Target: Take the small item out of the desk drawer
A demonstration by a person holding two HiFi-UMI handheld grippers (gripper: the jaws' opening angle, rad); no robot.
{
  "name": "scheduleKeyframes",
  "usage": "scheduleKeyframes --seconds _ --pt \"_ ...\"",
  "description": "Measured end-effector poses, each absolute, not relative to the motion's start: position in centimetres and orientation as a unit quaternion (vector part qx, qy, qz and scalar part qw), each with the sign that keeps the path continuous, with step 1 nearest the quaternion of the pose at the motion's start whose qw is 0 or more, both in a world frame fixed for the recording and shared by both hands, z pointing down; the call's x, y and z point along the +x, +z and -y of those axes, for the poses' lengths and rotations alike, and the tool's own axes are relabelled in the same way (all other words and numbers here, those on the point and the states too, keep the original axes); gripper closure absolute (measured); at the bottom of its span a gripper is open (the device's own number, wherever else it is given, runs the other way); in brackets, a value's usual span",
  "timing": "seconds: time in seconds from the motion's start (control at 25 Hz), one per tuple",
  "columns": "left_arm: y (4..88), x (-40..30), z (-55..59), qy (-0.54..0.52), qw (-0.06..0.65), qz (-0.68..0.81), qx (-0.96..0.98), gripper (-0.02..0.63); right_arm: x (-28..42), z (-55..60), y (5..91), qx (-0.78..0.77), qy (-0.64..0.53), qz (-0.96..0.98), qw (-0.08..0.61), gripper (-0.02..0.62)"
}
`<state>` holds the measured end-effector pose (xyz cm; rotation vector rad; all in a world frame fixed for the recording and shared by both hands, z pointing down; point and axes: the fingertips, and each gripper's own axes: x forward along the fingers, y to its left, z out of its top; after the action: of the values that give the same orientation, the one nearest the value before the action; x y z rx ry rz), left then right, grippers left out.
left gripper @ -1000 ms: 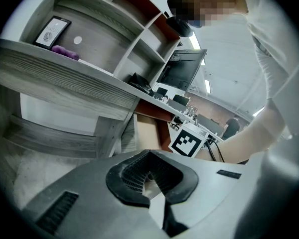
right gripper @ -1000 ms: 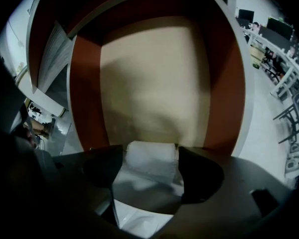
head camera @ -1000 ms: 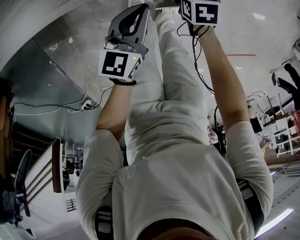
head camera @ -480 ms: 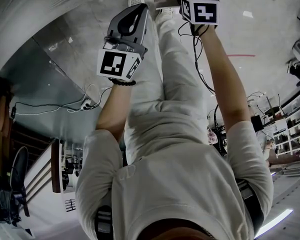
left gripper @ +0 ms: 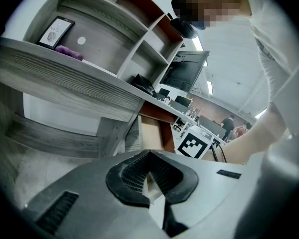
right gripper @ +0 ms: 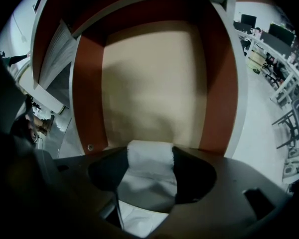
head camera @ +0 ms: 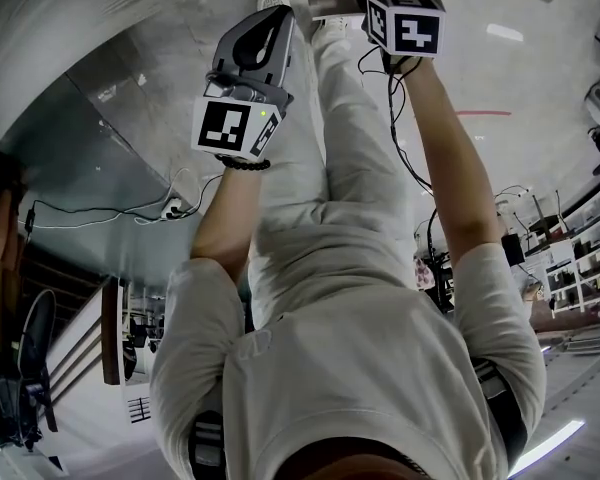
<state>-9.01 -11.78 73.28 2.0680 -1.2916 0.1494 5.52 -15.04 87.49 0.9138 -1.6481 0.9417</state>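
My right gripper (right gripper: pixel 149 151) points steeply down into the open drawer (right gripper: pixel 87 98). In its own view the pale tan drawer floor fills the centre, with reddish-brown walls at 9 and 3 o'clock. The small white item (right gripper: pixel 149 161) sits at 6 o'clock of that view, low in the drawer, squarely between my jaws. It looks soft and rolled or folded; I cannot tell more than that. The jaws have just been closing, and the dark pads now bear on the item from both sides, so I have it pinched.

My left gripper (left gripper: pixel 149 156) has its jaws pressed together with nothing between them. Only a small triangular gap shows behind the meeting tips. Its view looks up along the grey wood-grain desk (left gripper: pixel 65 83). The shelf unit (left gripper: pixel 104 44) on top holds a framed picture (left gripper: pixel 56 32) and something purple (left gripper: pixel 69 51) at about 10 o'clock. A dark monitor (left gripper: pixel 183 72) stands at 1 o'clock. Just past my jaw tips, at about 3 o'clock of them, I see the right gripper's marker cube (left gripper: pixel 194 143) beside the drawer's tan and reddish panels.

In the head view the left gripper is at 11 o'clock and the right one's cube at 12 to 1 o'clock, up against the drawer at the frame's top edge. The two are apart, with the person's pale trousers (head camera: pixel 350 148) between them. A black cable (head camera: pixel 405 138) runs down along the right forearm.
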Motion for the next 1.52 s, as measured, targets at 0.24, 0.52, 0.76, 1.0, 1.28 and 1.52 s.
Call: scheduleKeyframes --seconds 0.24,0.52,0.76,1.0,1.28,1.52 --pt "73.3 -8.9 11.7 0.06 0.342 0.495 0.796 0.607 5.3 15.1 87.2 0.385 0.392 0.685 0.479 0.324" --pt "73.8 -9.3 12.1 0.059 0.343 0.501 0.792 0.607 5.3 15.5 86.7 0.395 0.389 0.699 0.452 0.325" --pt "72.9 -8.4 11.8 0.06 0.337 0.5 0.796 0.607 5.4 15.2 85.3 0.393 0.382 0.71 0.442 0.327" --pt "71.3 -7.5 11.8 0.058 0.331 0.5 0.798 0.607 5.8 14.8 83.2 0.396 0.371 0.717 0.437 0.325" --pt "68.1 -6.8 11.9 0.053 0.319 0.494 0.807 0.607 5.5 14.3 79.5 0.399 0.362 0.725 0.429 0.325" --pt "65.3 -6.6 12.9 0.05 0.309 0.498 0.809 0.607 6.3 14.4 76.7 0.401 0.363 0.726 0.425 0.327"
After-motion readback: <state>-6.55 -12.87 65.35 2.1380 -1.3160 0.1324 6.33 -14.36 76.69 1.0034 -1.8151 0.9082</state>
